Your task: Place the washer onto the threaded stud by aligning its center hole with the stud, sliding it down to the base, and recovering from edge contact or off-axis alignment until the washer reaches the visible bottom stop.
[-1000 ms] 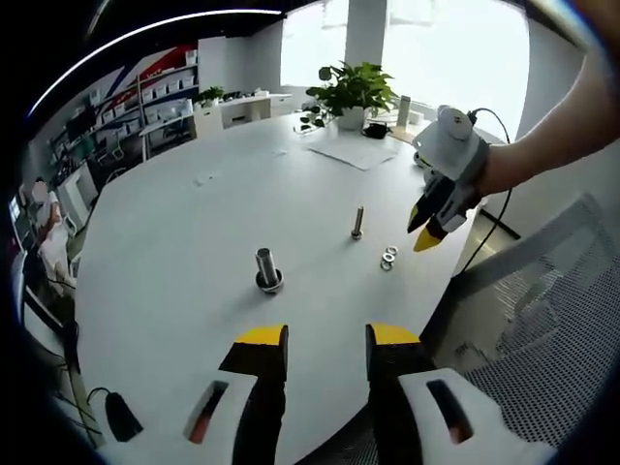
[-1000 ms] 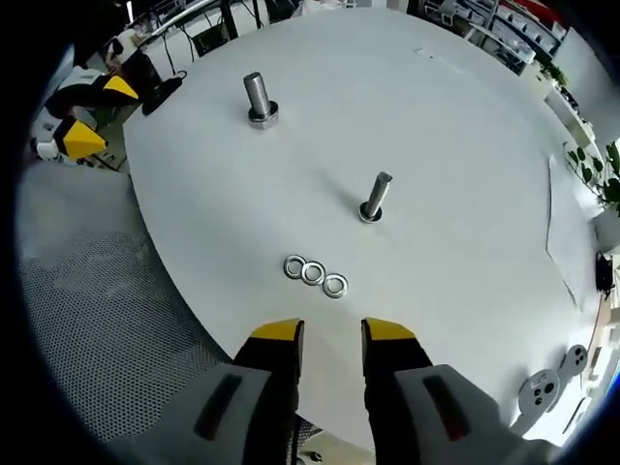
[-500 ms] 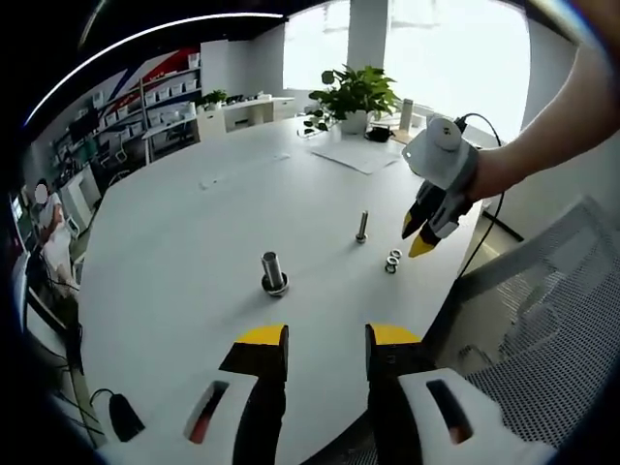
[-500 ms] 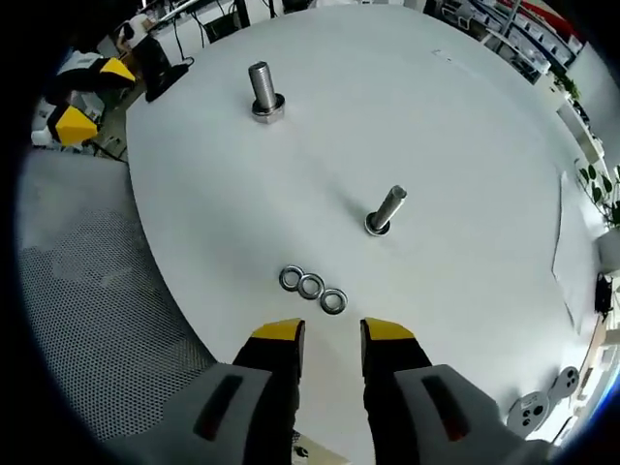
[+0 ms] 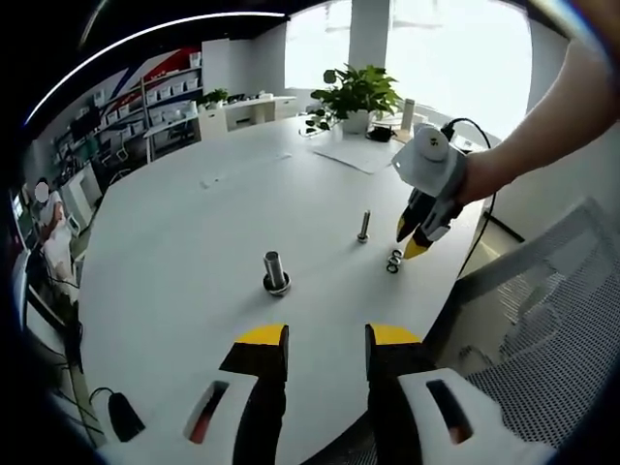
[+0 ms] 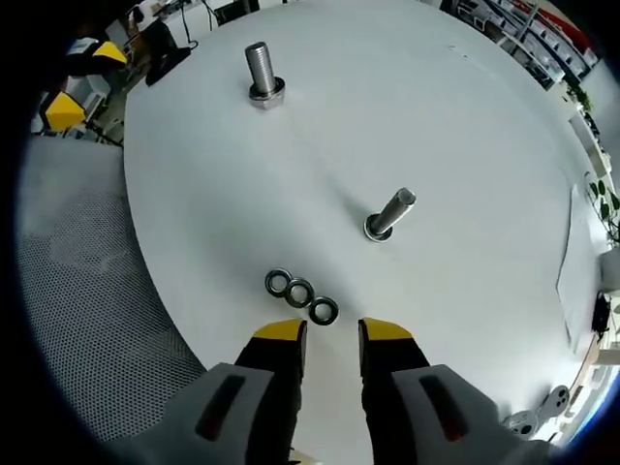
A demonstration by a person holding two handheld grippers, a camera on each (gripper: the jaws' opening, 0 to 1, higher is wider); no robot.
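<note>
right gripper (image 6: 325, 332) jaws apart, empty | washers (image 6: 299, 293) (three) | left gripper (image 5: 325, 337) jaws apart, empty

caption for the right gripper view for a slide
Right gripper poised with jaws open above three washers near the thin stud.

Left gripper view: low at the tabletop (image 5: 174, 252) edge, facing across toward the windows. Right gripper view: close above, looking steeply down. Both share the two studs and, likely, the same washers (image 6: 299, 294).
</note>
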